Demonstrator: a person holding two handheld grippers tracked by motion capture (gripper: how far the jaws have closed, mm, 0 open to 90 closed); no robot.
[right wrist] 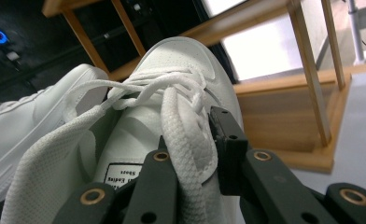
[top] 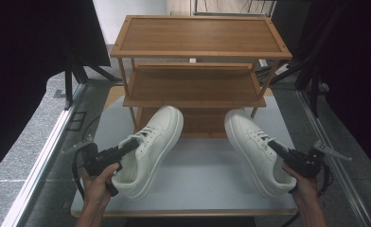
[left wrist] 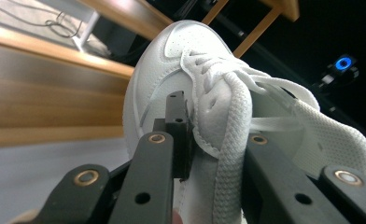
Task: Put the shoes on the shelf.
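Each gripper (top: 135,142) (top: 274,145) clamps a sneaker (top: 153,142) (top: 257,149) tongue, w/ rack (top: 198,85) shelves behind.

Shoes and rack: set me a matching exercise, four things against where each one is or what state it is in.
Things:
1. left shoe
2. right shoe
3. top shelf of the wooden rack
4. right gripper

Places or states:
A. bare, nothing on it
B. clamped on a shoe's tongue and laces
C. held by the left gripper, toe toward the rack
D. at the right of the table, toe toward the rack

Pairs: 1-C, 2-D, 3-A, 4-B
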